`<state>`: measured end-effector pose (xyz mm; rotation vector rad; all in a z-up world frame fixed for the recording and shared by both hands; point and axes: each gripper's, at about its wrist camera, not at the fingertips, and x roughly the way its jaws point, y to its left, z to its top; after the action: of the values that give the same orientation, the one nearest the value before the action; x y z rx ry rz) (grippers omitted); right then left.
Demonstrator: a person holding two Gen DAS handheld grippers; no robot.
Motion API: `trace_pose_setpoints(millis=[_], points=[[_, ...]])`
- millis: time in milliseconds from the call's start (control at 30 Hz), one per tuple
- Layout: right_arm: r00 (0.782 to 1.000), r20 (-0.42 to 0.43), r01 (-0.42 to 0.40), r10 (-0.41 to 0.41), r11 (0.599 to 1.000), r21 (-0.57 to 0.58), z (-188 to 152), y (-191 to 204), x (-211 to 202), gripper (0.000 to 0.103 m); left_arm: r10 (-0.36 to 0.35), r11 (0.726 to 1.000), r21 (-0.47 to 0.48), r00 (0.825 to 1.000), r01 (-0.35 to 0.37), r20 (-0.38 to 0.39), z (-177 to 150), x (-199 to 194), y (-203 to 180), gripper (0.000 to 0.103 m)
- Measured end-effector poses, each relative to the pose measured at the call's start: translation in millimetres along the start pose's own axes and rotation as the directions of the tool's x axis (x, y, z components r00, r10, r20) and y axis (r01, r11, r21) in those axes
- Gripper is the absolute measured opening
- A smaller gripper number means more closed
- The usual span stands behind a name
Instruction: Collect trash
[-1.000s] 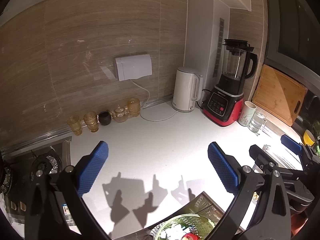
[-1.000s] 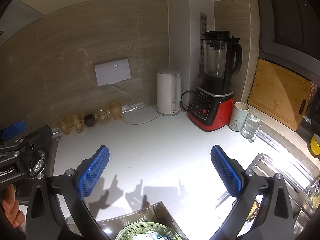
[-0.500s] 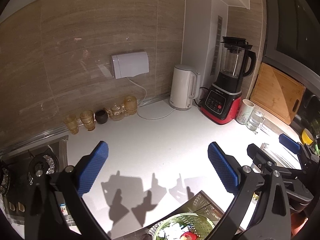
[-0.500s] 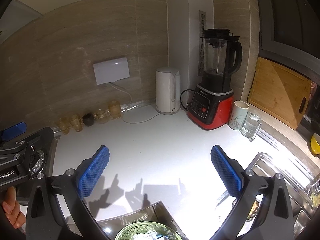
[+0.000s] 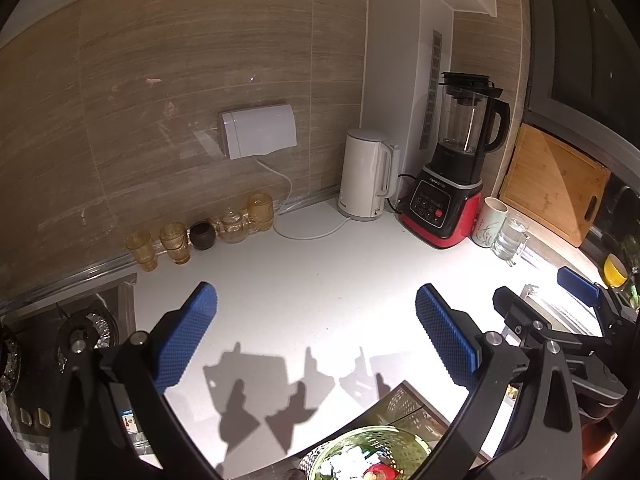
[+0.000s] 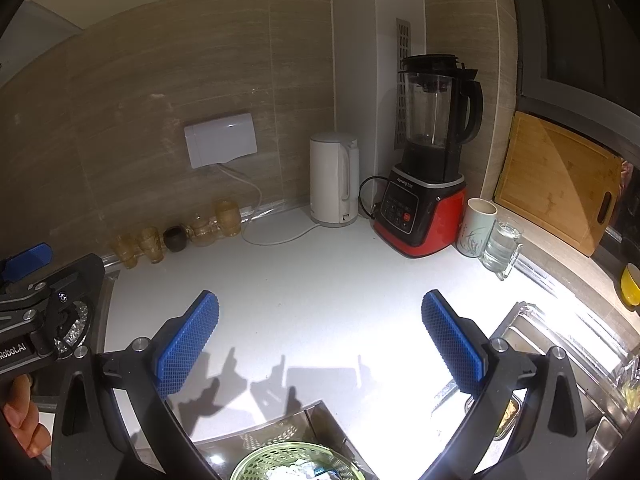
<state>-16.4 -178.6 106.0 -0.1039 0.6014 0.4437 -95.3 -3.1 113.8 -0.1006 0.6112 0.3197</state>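
Trash sits in a green perforated basket [image 5: 370,454] at the near edge of the white surface [image 5: 320,300], low in both wrist views; white crumpled bits and something red show inside, details unclear. Basket [image 6: 288,462] rests by a shiny metal container edge. Left tongs [image 5: 316,336] spread wide, holding nothing, above the surface. Right tongs [image 6: 320,340] likewise spread, nothing between the blue pads. Back row along the wall: amber glasses [image 5: 174,242], dark cup [image 5: 202,235], small glass teapot [image 5: 234,226]. White kettle [image 5: 366,176] beside red-based blender [image 5: 452,184], jar looks empty. White mug [image 5: 489,222] touching a clear glass mug [image 5: 510,236]. Sink [image 6: 560,344] at right.
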Motion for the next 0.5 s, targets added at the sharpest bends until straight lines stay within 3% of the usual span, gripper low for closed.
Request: trace_pose_setpoints(millis=[500], points=[[1.000,-0.006,0.000,0.000,1.000,-0.002,0.7,1.2,2.4,0.101,-0.019,1.000,-0.011,1.000,0.019,-0.002,0.3,0.5,4.8,0.095]])
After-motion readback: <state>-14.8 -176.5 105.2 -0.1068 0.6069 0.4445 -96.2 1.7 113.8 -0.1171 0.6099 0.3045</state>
